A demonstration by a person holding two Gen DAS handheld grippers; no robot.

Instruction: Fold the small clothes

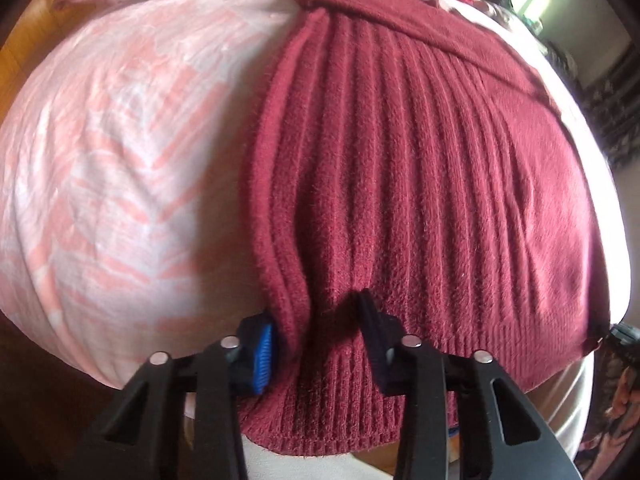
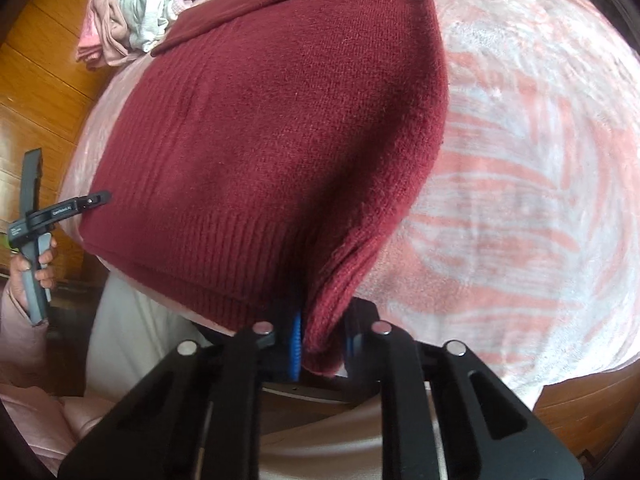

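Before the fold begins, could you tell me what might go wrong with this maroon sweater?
1. The left hand-held gripper pinches a bunched ridge of the maroon sweater near its hem, so lifting could drag extra layers and crease the fold.
2. The right hand-held gripper holds only a narrow corner, which might slip out.
3. The pink patterned cover underneath looks soft and could ruck.

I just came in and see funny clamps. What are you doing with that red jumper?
A person is folding a dark red ribbed knitted jumper lying on a pink and white patterned cover. The left gripper and right gripper have each pinched the near hem, one at either corner. Nothing is folded over yet.
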